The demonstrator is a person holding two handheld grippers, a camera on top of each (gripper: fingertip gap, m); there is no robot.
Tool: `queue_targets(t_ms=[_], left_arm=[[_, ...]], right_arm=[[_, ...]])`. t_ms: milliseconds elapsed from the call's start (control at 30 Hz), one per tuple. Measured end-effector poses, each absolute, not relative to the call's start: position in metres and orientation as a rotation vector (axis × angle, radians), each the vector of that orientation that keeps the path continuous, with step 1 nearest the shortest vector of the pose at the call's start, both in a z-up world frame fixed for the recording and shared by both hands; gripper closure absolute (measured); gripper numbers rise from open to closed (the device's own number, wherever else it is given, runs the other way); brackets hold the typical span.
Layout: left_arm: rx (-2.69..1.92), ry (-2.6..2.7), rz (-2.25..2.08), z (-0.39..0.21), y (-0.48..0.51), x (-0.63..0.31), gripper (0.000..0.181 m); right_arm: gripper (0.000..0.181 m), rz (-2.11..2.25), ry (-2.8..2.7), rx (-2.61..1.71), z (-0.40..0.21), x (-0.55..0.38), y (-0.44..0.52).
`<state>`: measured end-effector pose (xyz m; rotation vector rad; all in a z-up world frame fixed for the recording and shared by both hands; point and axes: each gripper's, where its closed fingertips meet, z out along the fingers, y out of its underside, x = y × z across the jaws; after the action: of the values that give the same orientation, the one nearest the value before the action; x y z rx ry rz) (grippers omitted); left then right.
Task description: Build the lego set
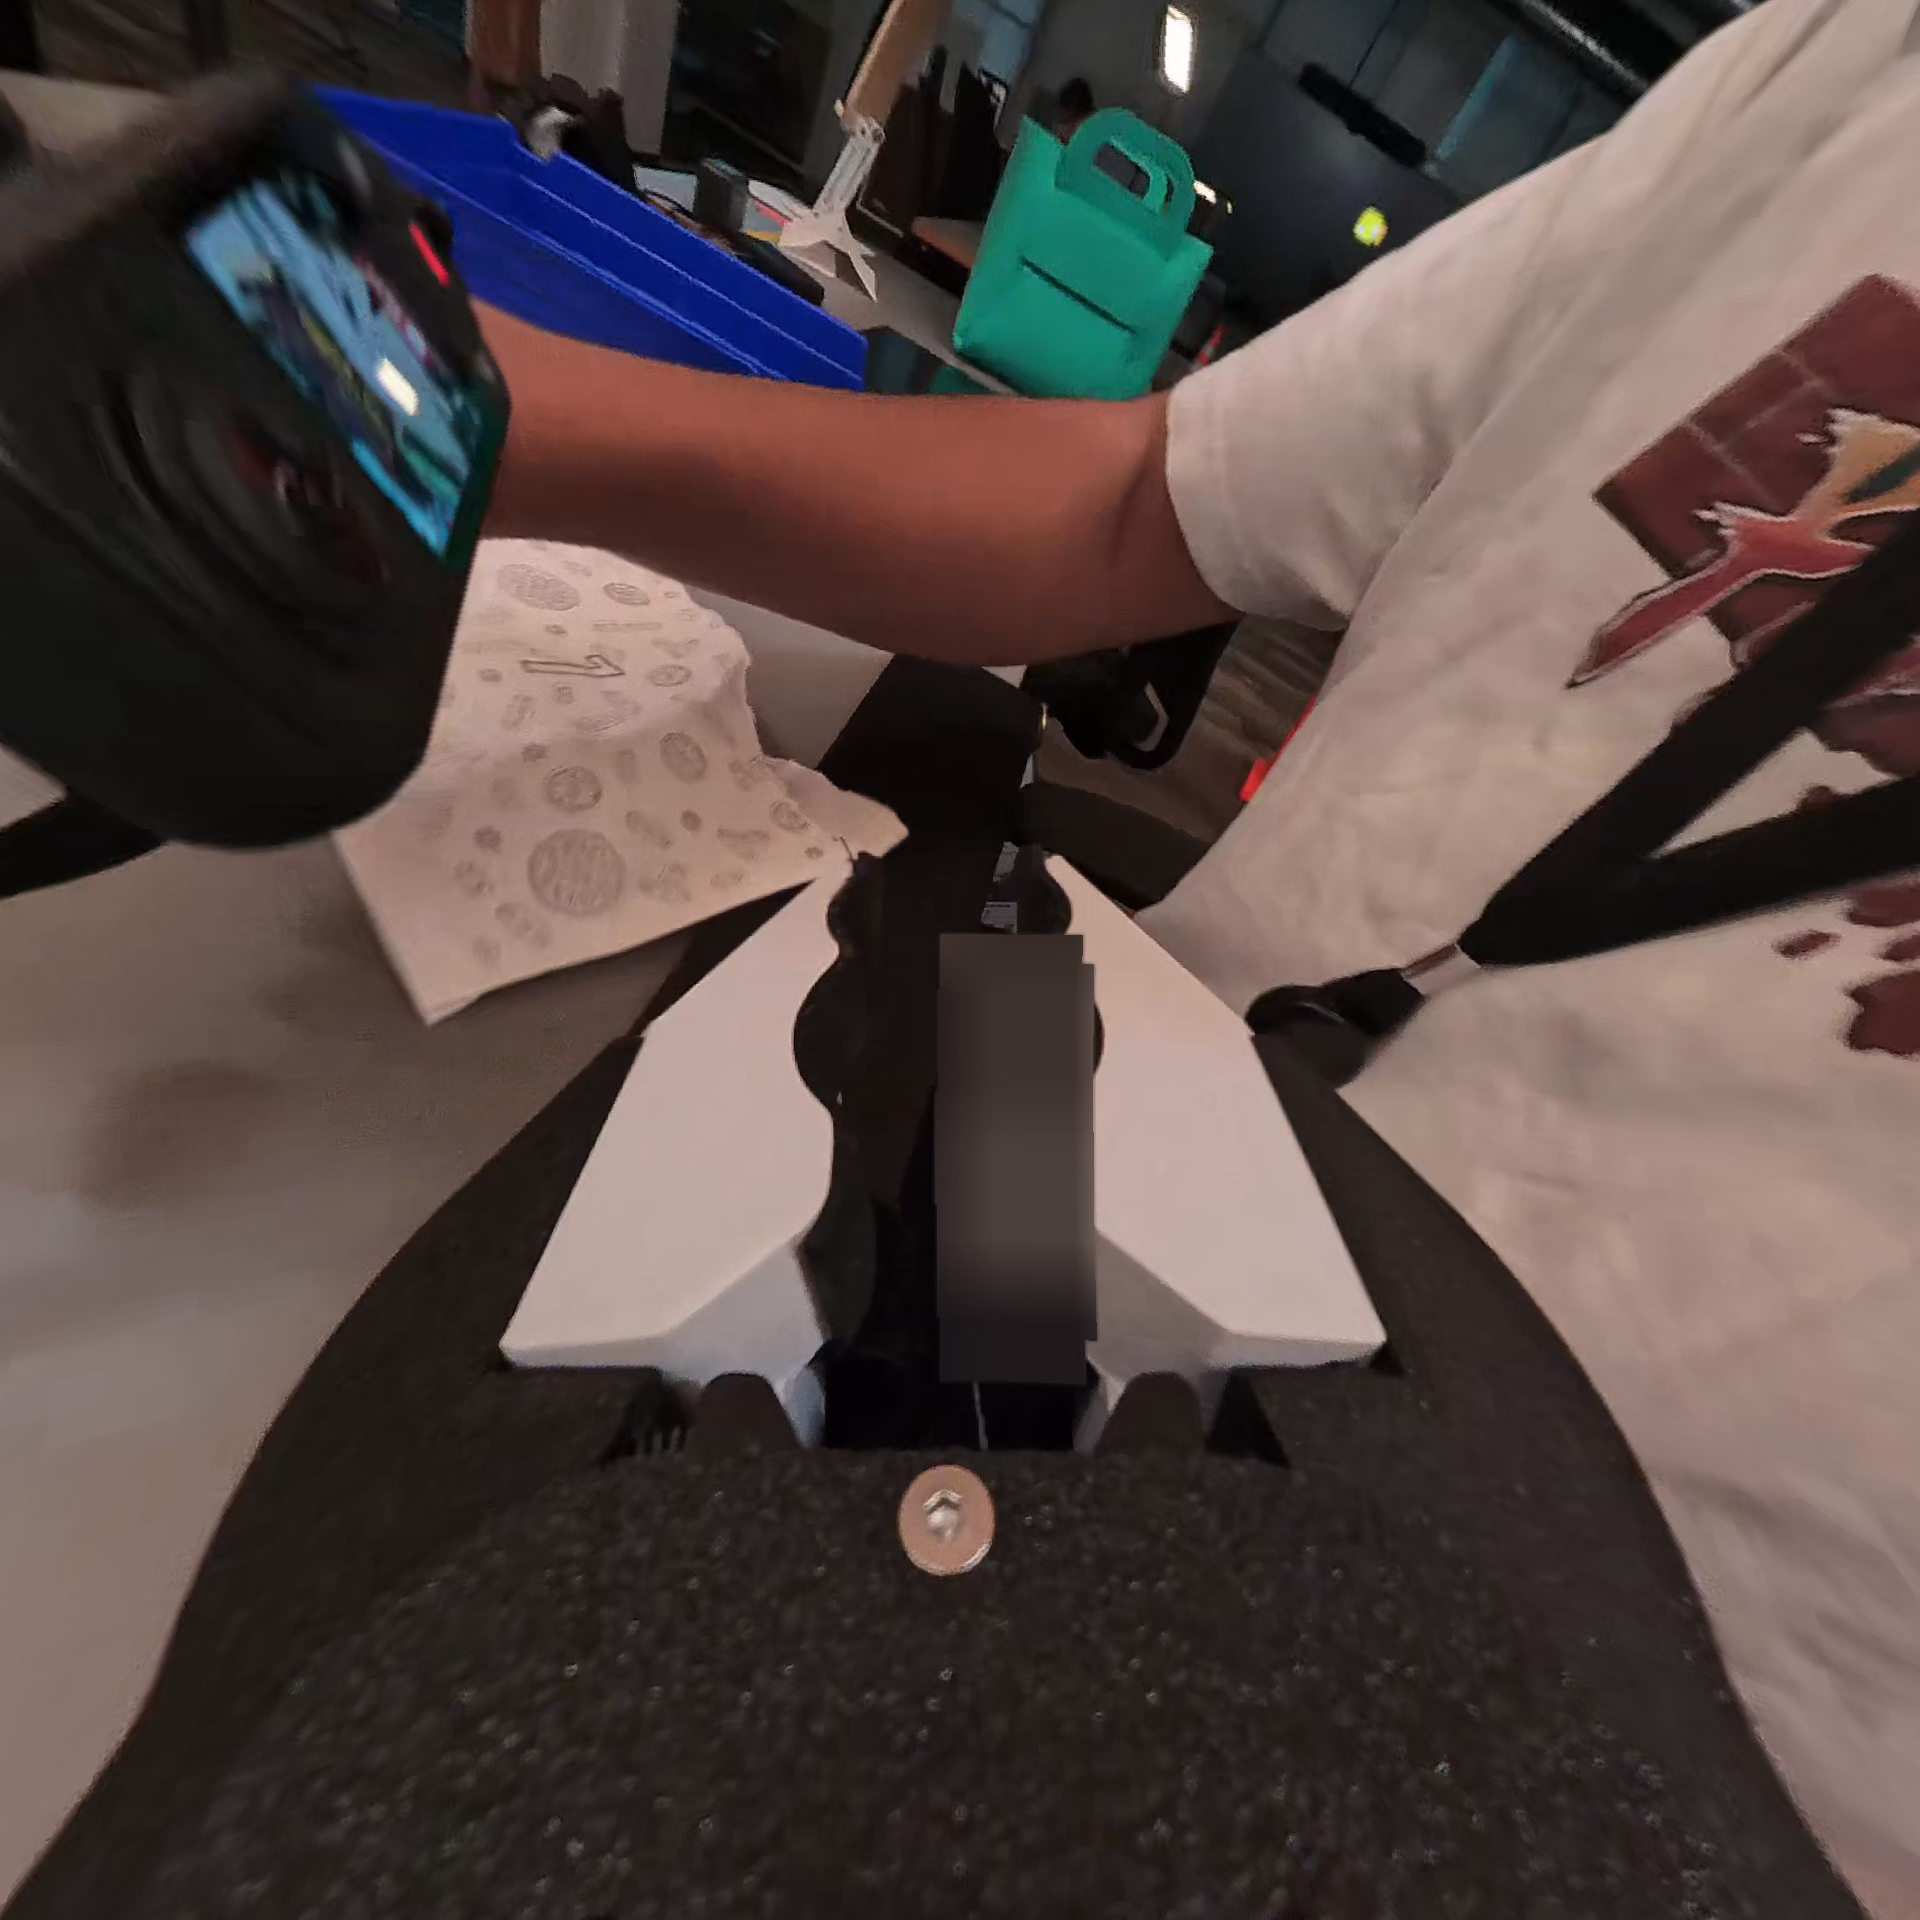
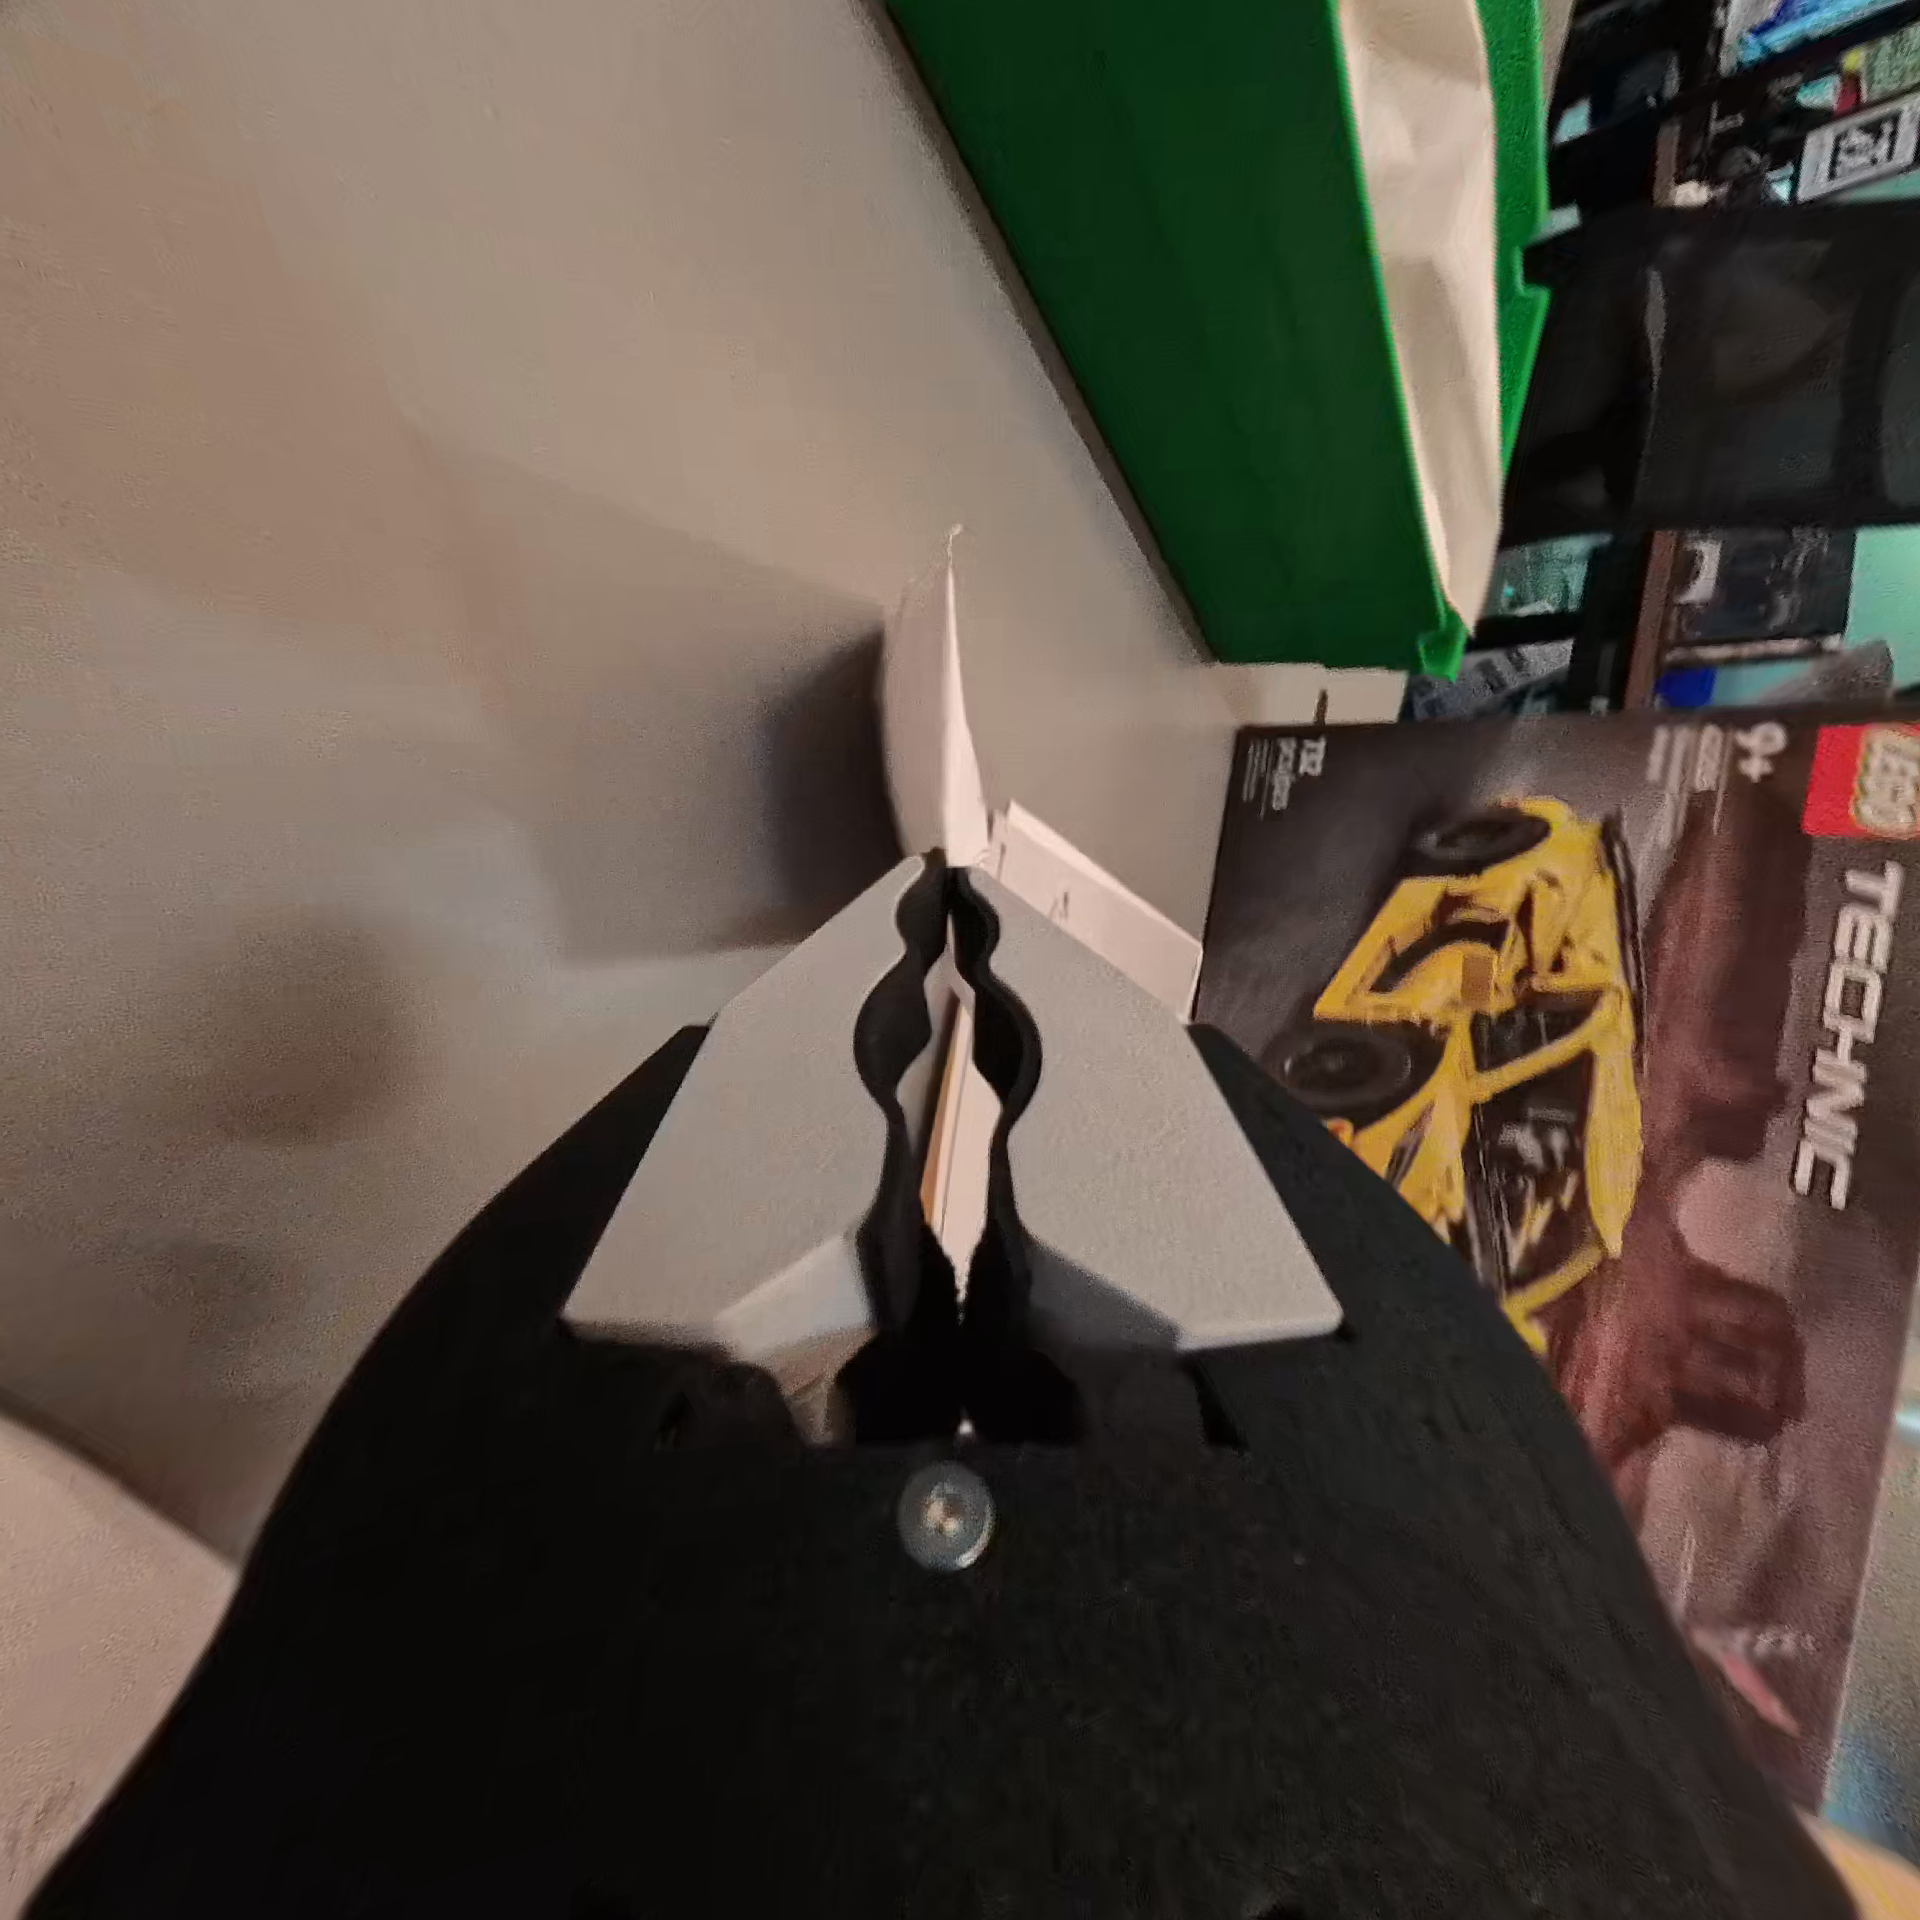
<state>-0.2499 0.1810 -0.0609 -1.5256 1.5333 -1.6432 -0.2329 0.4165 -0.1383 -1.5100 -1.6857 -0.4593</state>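
My left gripper (image 1: pixel 951 873) has its white fingers (image 1: pixel 707 1143) set around a long black object (image 1: pixel 883 1164) that fills the gap and reaches past the tips; a blurred patch hides part of it. My right gripper (image 2: pixel 948 857) is shut on the edge of a white paper sheet or bag (image 2: pixel 925 707) that stands up from its tips. The right gripper also shows blurred at the upper left of the left wrist view (image 1: pixel 208 520). A printed white paper bag (image 1: pixel 582 779) lies on the table (image 1: pixel 208 1143). The set's box with a yellow car (image 2: pixel 1558 1091) lies to the right.
A person's forearm (image 1: pixel 831 499) and white shirt (image 1: pixel 1558 727) cross close ahead of my left gripper. Blue bins (image 1: pixel 623 270) and a teal bag (image 1: pixel 1081 260) stand behind. A green bin (image 2: pixel 1195 312) sits beyond the box on the grey table (image 2: pixel 416 520).
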Motion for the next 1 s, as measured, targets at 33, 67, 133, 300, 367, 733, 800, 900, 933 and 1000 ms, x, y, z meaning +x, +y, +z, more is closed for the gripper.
queue_targets(t_ms=[33,67,133,300,367,733,800,900,933,1000], left_arm=[[-1.529,1.492,-1.63,-0.059,0.188,-0.264,0.157],[-1.539,1.434,-1.6,-0.058,0.198,-0.277,0.157],[-1.559,1.33,-1.569,-0.058,0.214,-0.299,0.157],[-1.591,1.228,-1.505,-0.058,0.244,-0.334,0.156],[-1.604,1.23,-1.483,-0.061,0.247,-0.343,0.157],[-1.696,1.295,-1.343,-0.084,0.25,-0.345,0.155],[-1.726,1.295,-1.317,-0.091,0.251,-0.33,0.154],[-1.787,1.299,-1.234,-0.105,0.253,-0.299,0.153],[-1.796,1.312,-1.22,-0.109,0.25,-0.287,0.153],[-1.822,1.324,-1.21,-0.114,0.246,-0.26,0.153]], right_arm=[[0.181,-0.46,-1.727,-1.482,-0.145,-0.248,0.421],[0.181,-0.463,-1.76,-1.458,-0.152,-0.263,0.428],[0.181,-0.472,-1.82,-1.458,-0.168,-0.284,0.435],[0.178,-0.423,-1.837,-1.608,-0.2,-0.326,0.443],[0.178,-0.307,-1.793,-1.701,-0.209,-0.341,0.44],[0.155,0.395,-1.196,-2.015,-0.14,-0.309,0.397],[0.156,0.381,-1.018,-2.055,-0.119,-0.255,0.377],[0.156,0.339,-0.711,-2.105,-0.098,-0.166,0.328],[0.157,0.326,-0.619,-2.121,-0.096,-0.138,0.307],[0.157,0.299,-0.467,-2.157,-0.098,-0.089,0.262]])
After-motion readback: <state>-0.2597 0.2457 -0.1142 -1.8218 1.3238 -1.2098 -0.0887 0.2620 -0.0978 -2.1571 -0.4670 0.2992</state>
